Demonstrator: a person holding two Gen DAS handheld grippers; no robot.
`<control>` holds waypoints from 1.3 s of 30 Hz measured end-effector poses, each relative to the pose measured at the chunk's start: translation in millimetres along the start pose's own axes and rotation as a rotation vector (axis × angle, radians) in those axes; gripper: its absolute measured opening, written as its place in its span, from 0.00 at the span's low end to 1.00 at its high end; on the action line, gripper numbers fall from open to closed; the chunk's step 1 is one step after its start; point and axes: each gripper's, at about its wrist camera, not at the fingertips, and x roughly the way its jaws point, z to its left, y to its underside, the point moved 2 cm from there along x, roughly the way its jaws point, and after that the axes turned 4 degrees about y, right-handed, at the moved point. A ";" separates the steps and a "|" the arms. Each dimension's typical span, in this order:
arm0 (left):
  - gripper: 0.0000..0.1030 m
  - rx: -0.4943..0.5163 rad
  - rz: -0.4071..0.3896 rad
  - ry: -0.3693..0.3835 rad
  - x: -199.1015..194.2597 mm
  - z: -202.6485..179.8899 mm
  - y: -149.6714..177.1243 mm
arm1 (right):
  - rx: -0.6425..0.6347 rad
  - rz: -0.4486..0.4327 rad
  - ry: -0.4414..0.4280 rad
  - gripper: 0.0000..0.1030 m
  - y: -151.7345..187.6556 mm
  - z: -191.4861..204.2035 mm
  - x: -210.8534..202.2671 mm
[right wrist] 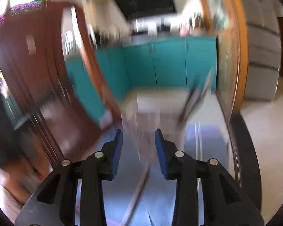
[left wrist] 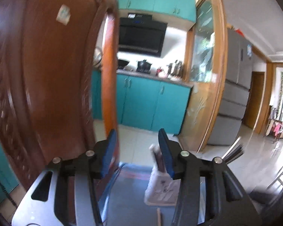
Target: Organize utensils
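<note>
Both tools stand parted with nothing between their blue pads: the left tool (left wrist: pixel 137 150) and the right tool (right wrist: pixel 138 150) grip nothing. A white utensil holder (left wrist: pixel 161 186) sits on the table (left wrist: pixel 126 197) just past the left tool, dark handles poking from it. One wooden stick (right wrist: pixel 137 190) lies below the right tool; this view is heavily blurred.
</note>
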 end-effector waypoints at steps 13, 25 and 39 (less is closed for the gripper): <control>0.50 0.040 0.127 -0.049 3.0 3.8 35.1 | 0.109 0.462 0.016 0.34 78.2 4.7 133.2; 0.52 0.062 0.188 -0.073 14.6 7.9 46.3 | 0.102 0.464 0.067 0.12 86.8 22.4 153.2; 0.53 0.087 0.248 -0.070 24.4 3.8 59.3 | 0.325 0.380 -0.089 0.14 70.8 -20.0 115.8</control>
